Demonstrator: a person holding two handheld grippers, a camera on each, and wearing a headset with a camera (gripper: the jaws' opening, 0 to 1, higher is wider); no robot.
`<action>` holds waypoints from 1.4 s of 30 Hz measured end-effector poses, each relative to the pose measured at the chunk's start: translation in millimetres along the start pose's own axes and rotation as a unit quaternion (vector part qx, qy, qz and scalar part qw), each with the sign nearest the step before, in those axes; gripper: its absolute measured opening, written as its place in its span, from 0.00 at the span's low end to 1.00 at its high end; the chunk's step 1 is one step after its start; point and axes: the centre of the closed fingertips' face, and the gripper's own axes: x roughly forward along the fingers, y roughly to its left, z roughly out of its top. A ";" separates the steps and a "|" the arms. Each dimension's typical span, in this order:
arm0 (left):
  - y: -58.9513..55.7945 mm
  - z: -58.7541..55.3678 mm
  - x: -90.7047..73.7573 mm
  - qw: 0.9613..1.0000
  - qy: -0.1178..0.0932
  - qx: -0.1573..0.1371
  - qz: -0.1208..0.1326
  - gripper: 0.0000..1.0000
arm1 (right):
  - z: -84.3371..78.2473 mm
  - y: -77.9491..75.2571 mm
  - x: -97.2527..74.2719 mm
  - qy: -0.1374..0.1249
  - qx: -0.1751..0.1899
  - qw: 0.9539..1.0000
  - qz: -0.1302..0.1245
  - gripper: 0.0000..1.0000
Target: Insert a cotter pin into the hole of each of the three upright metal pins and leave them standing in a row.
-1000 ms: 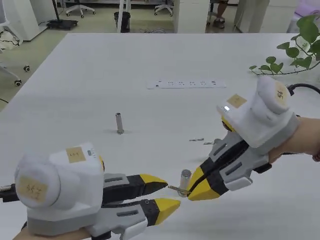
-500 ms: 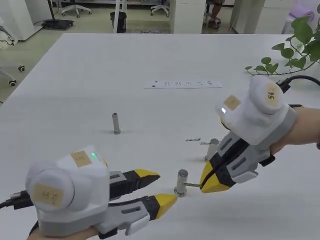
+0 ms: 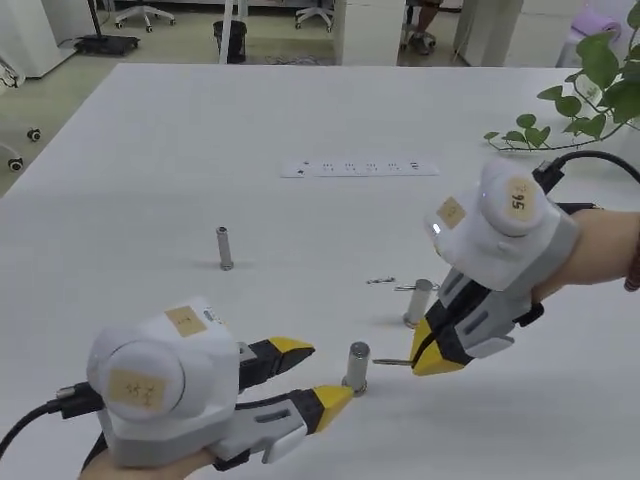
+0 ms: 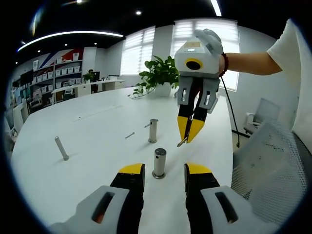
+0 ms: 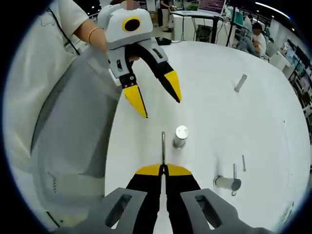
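The right gripper [image 3: 427, 361] has its jaws pressed together on a cotter pin [image 3: 390, 362], which sticks straight out from the yellow tips towards the nearest metal pin [image 3: 356, 366]. In the right gripper view the cotter pin's [image 5: 163, 146] free end lies just beside that metal pin's [image 5: 180, 136] upper part, off to one side of it rather than through it (whether the two touch cannot be told).

The left gripper [image 3: 312, 374] sits low on the white counter [image 3: 150, 150] with its jaws spread. In the left gripper view the nearest metal pin [image 4: 159, 163] stands upright just ahead of the gap between the yellow tips, with neither jaw touching it.

A second metal pin [image 3: 418, 302] stands near, behind the right gripper's jaws, with a cotter pin crossing its upper part [image 4: 147, 125]. A loose cotter pin [image 3: 378, 281] lies flat just beside it. The third metal pin [image 3: 224, 248] stands upright well apart, to the left.
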 end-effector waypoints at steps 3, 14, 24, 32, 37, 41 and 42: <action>1.2 -1.7 5.2 1.000 0.002 -0.003 0.002 0.31 | -6.5 -5.8 1.9 0.014 0.002 1.000 -0.006 0.03; 5.0 -9.5 27.8 1.000 0.008 -0.014 0.011 0.30 | -19.7 -18.6 10.7 0.033 0.004 0.999 -0.011 0.03; 3.5 -18.5 44.2 1.000 0.025 -0.011 0.015 0.24 | -23.0 -26.2 14.7 0.037 0.005 0.999 -0.014 0.03; 7.3 -19.6 52.5 0.999 0.027 -0.013 0.019 0.21 | -20.5 -28.8 16.7 0.036 0.001 0.999 -0.013 0.03; 7.5 -25.1 55.9 0.999 0.036 -0.012 0.022 0.15 | -16.9 -29.8 17.1 0.034 -0.003 0.999 -0.012 0.03; 9.4 -28.0 56.1 0.999 0.038 -0.013 0.024 0.14 | -14.7 -31.0 17.4 0.035 -0.009 0.999 -0.013 0.03; 9.7 -28.4 56.2 0.999 0.038 -0.013 0.024 0.13 | -14.4 -31.4 17.5 0.036 -0.012 0.999 -0.013 0.03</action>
